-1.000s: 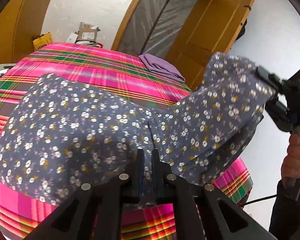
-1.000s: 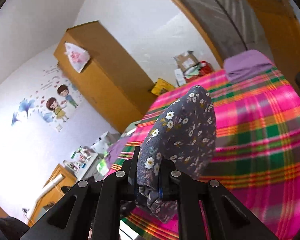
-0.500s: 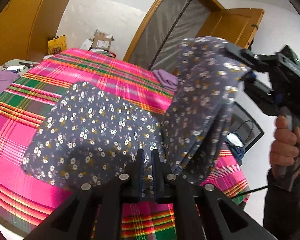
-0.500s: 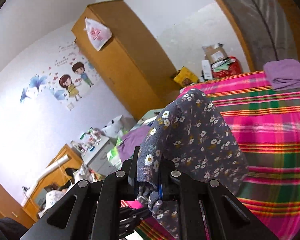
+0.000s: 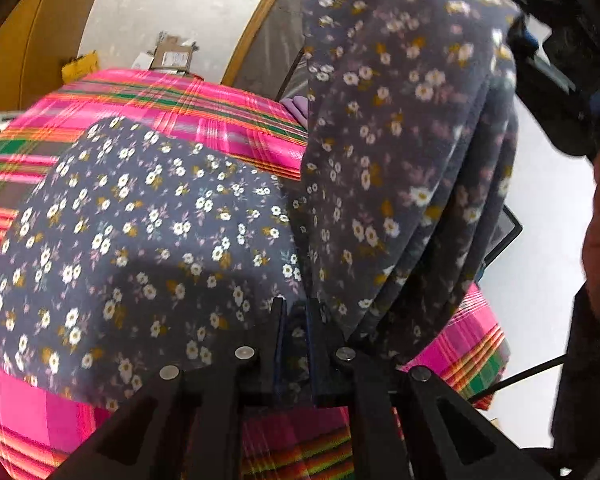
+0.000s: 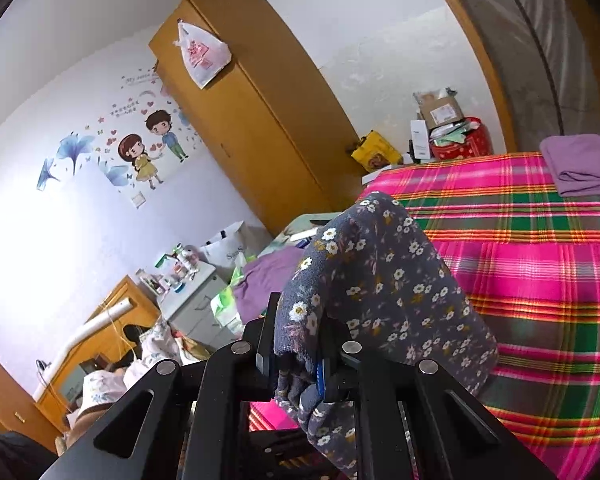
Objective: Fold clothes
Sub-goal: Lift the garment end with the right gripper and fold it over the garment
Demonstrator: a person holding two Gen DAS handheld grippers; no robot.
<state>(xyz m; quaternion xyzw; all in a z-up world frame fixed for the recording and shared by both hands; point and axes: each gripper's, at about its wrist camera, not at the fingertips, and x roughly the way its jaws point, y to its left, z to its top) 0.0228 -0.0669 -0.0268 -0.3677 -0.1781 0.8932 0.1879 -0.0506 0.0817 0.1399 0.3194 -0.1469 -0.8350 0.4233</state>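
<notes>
Floral cloth point(image 5: 160, 240) now nearer, plaid bedspread point(image 5: 204, 108)

The left wrist view looks forward and down along its fingers point(image 5: 278, 332), close over the floral cloth point(image 5: 148, 232) on the plaid bed point(image 5: 204, 108), toward the doorway. The right wrist view faces leftward across the bed point(image 6: 540, 264) toward the wardrobe point(image 6: 252, 112). Both share cloth point(image 6: 384, 280), bed and boxes point(image 5: 172, 54).
</notes>
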